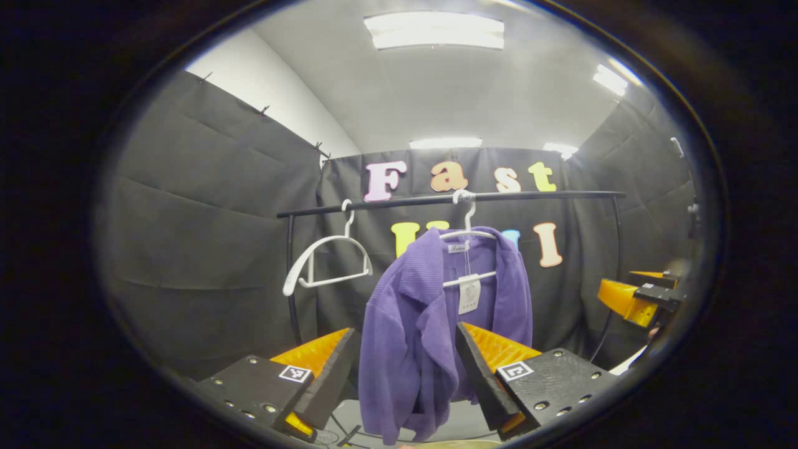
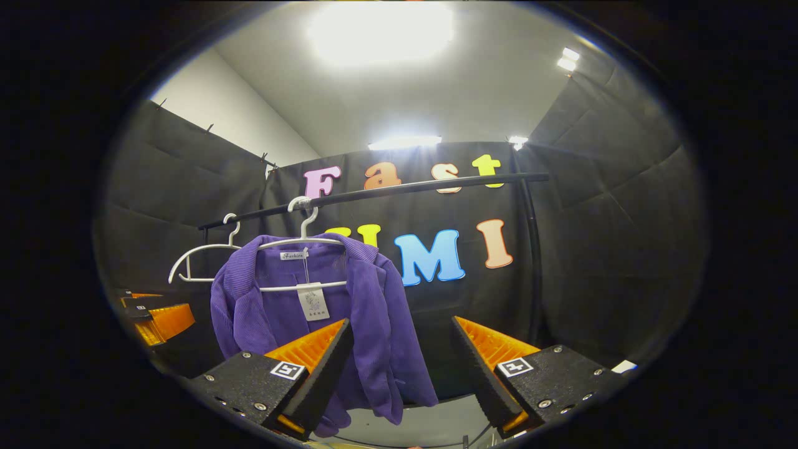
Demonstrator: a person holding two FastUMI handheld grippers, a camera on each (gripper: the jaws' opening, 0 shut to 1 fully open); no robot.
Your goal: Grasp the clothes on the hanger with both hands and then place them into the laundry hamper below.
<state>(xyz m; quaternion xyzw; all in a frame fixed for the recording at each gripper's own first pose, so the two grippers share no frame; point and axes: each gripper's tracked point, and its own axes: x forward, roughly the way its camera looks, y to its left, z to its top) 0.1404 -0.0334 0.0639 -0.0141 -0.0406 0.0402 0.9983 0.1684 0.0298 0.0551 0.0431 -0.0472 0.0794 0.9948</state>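
A purple jacket (image 1: pixel 430 312) with a paper tag hangs on a white hanger (image 1: pixel 466 234) from a black rail (image 1: pixel 530 195). In the left gripper view my left gripper (image 1: pixel 402 368) is open, its fingers framing the jacket's lower half from a short way off, not touching it. In the right gripper view the jacket (image 2: pixel 368 305) hangs left of centre. My right gripper (image 2: pixel 402 368) is open too, and its left finger (image 2: pixel 318 362) overlaps the jacket's hem in the image. Nothing is held in either one.
An empty white hanger (image 1: pixel 327 262) hangs on the rail to the jacket's left. The right gripper (image 1: pixel 636 296) shows at the right edge of the left gripper view, and the left gripper (image 2: pixel 156 318) at the left edge of the right gripper view. Black cloth walls enclose the rack.
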